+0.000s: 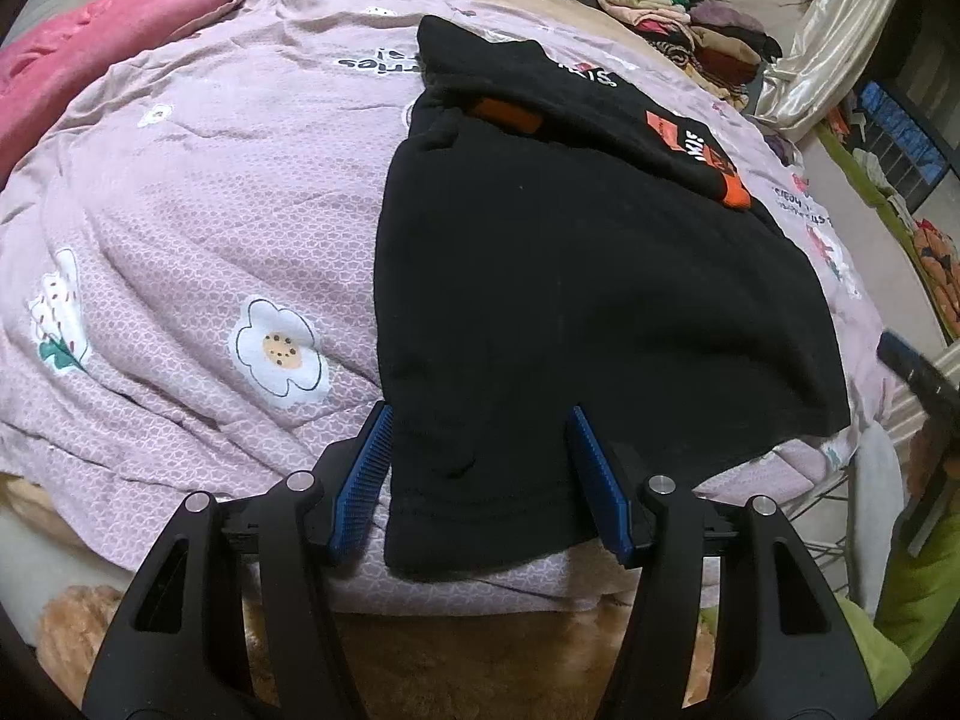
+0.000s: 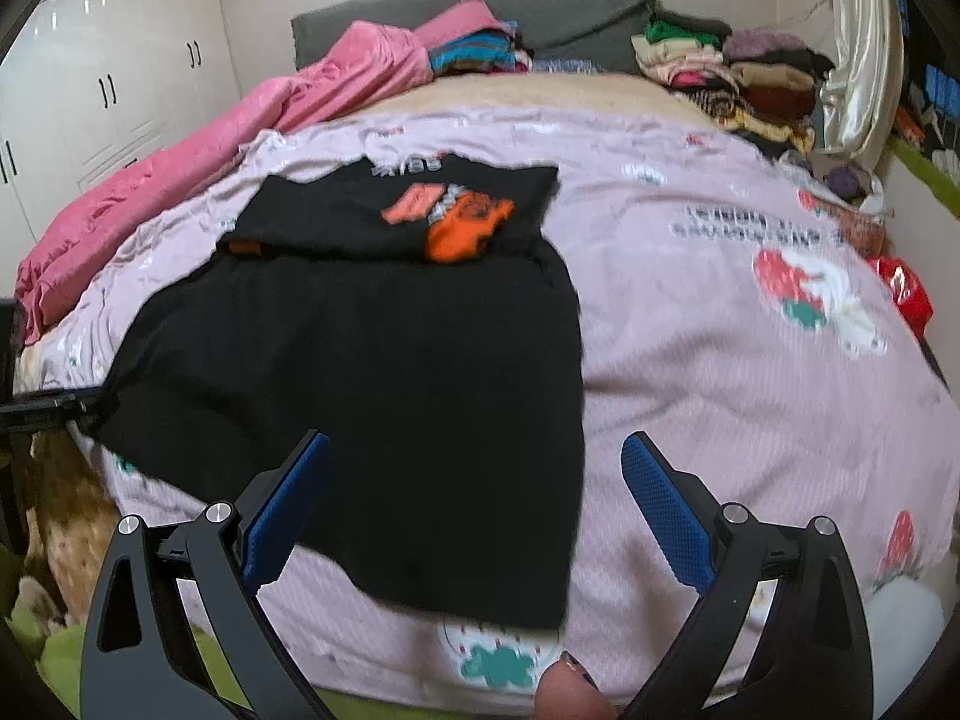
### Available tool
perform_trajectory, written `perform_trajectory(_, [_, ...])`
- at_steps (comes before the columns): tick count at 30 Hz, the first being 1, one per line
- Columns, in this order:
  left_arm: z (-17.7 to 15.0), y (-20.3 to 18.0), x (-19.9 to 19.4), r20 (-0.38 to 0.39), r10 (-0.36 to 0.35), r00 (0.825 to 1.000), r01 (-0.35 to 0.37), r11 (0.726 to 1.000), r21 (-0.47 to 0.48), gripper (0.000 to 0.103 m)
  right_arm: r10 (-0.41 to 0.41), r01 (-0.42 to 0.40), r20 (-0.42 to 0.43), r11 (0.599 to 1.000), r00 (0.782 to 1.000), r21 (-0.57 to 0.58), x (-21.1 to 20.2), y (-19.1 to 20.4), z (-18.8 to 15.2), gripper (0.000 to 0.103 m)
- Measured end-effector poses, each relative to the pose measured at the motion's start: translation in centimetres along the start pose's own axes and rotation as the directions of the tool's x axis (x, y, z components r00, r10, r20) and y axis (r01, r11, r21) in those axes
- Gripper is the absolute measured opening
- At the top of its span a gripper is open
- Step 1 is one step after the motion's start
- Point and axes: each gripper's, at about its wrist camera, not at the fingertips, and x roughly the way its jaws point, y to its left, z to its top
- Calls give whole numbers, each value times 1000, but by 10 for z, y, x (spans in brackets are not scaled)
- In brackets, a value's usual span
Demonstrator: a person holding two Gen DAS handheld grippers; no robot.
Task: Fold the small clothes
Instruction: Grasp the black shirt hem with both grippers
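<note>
**Black top on the bed, both grippers open at its near hem**

Here the black top (image 1: 600,276) lay spread on the pink floral cover (image 1: 180,210) of the bed, its plain dark body toward the cameras and its far part folded over, showing an orange and white print (image 2: 462,216). A small orange tag (image 1: 510,114) showed at the fold in the left wrist view. The near hem reached the edge of the cover, and one corner hung just past it.

The left gripper (image 1: 480,468) had its blue pads (image 1: 366,480) spread apart, one on each side of the top's near left corner; whether they touched the cloth could not be told. The right gripper (image 2: 474,510) was likewise wide apart, its left pad (image 2: 282,516) over the black cloth and its right pad (image 2: 666,516) over the bare cover just beside the top's right edge. That view was somewhat blurred.

Farther out, a pink blanket (image 2: 180,168) lay bunched along the left side of the bed. Stacks of folded clothes (image 2: 738,78) sat at the far right corner near a grey headboard (image 2: 480,6). White cupboards (image 2: 102,72) stood along the left wall. A red bag (image 2: 906,294) rested at the right edge of the cover.
</note>
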Motion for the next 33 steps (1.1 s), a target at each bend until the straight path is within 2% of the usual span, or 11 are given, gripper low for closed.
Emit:
perform_trajectory(4, [-1,2,-2,4,-9,1000,9,1000,-10,51,49,-47,-64,998,997,38,8,-12,-14,96])
perform_trajectory(8, [-2,8,0,3,-29,1000,29,999,-36,51,95,-89,-113,994,989,59,18,-18,-26,69])
perform_trajectory(16, [-1,12,0,5,-47,999,47,997,-55,51,105,-87,-185,991,977,102,39,-32,-43,61])
perform_trajectory(18, [-1,13,0,8,-55,998,56,997,-62,50,110,-93,-176,990,978,104,39,-33,-45,52])
perform_trajectory(19, [-1,14,1,8,-57,998,57,996,-65,49,109,-94,-174,991,979,97,38,-33,-45,40])
perform_trajectory(20, [-1,14,1,10,-55,998,56,996,-69,44,116,-102,-171,991,978,87,37,-32,-45,29])
perform_trajectory(21, [0,15,1,14,-53,998,54,996,-76,32,122,-111,-166,991,979,78,35,-31,-44,22])
perform_trajectory(23, [0,19,1,24,-58,998,60,993,-102,23,121,-114,-150,992,981,58,30,-29,-42,11])
perform_trajectory(27, [0,20,-8,58,-71,996,77,991,-109,5,163,-157,-83,985,983,73,14,-31,-32,7])
perform_trajectory(33, [8,11,-32,118,-106,987,115,991,-73,4,197,-199,39,977,980,77,-16,-36,-8,7])
